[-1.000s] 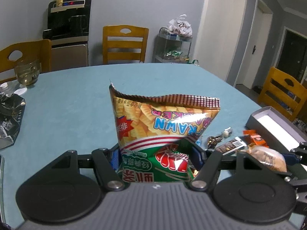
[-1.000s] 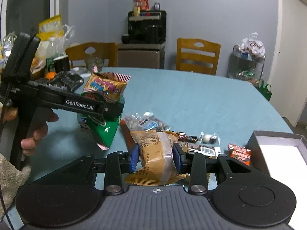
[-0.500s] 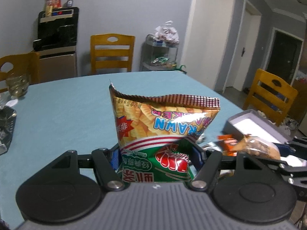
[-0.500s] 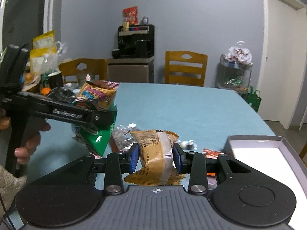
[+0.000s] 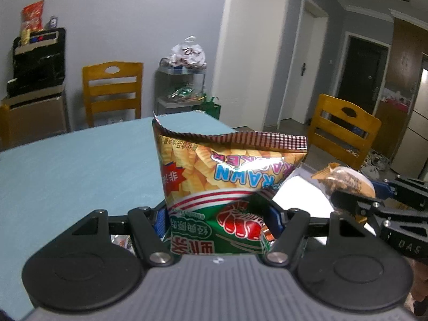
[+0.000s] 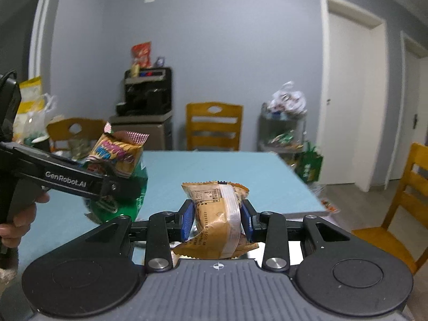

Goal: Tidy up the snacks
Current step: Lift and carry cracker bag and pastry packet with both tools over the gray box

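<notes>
**Both grippers carry a snack above the table**

Left wrist view: the left gripper (image 5: 218,220) pinches a crinkly yellow, red and green prawn-cracker bag (image 5: 227,176) between its blue pads, clamped on the green lower part. The bag stands upright straight ahead of the fingers, its torn, checked top edge uppermost. Beyond and to the left of it spreads the light-blue table (image 5: 75,165). To the right of the bag lies a shallow grey box with a white inside (image 5: 299,190), and over it the right gripper (image 5: 355,190) reaches in from the right edge, holding a brown-wrapped pastry packet (image 5: 345,179).

Right wrist view: the right gripper (image 6: 217,219) squeezes the brown pastry packet (image 6: 218,214) by its sides, the packet upright between the blue pads (image 6: 187,220). To its left, the black left gripper (image 6: 107,184) is held by a hand (image 6: 18,222) and grips the prawn-cracker bag (image 6: 117,157) above the table (image 6: 214,176). A wooden chair (image 6: 214,125) stands behind the table's far edge.
</notes>
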A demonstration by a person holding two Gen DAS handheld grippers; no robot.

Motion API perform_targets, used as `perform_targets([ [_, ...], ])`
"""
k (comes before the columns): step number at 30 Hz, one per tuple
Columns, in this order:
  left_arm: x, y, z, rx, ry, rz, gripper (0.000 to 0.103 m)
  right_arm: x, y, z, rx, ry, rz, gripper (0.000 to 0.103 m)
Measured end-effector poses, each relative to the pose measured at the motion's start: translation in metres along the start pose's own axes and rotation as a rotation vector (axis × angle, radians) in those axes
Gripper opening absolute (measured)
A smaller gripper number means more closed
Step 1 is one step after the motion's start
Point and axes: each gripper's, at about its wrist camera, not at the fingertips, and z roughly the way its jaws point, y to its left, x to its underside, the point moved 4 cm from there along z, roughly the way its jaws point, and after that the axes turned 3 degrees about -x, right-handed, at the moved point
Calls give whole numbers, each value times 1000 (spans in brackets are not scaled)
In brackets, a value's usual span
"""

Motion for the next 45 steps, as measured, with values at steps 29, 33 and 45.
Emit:
perform_targets([
  [29,-63,-145,134,46,106,139,68,35,-114,-3,144,47,169,38],
  [33,-63,-163,155,55,124,157,68,41,-123,-2,150,65,186,38],
  [45,-50,-197,222,47,221,211,68,57,-134,15,193,143,210,38],
])
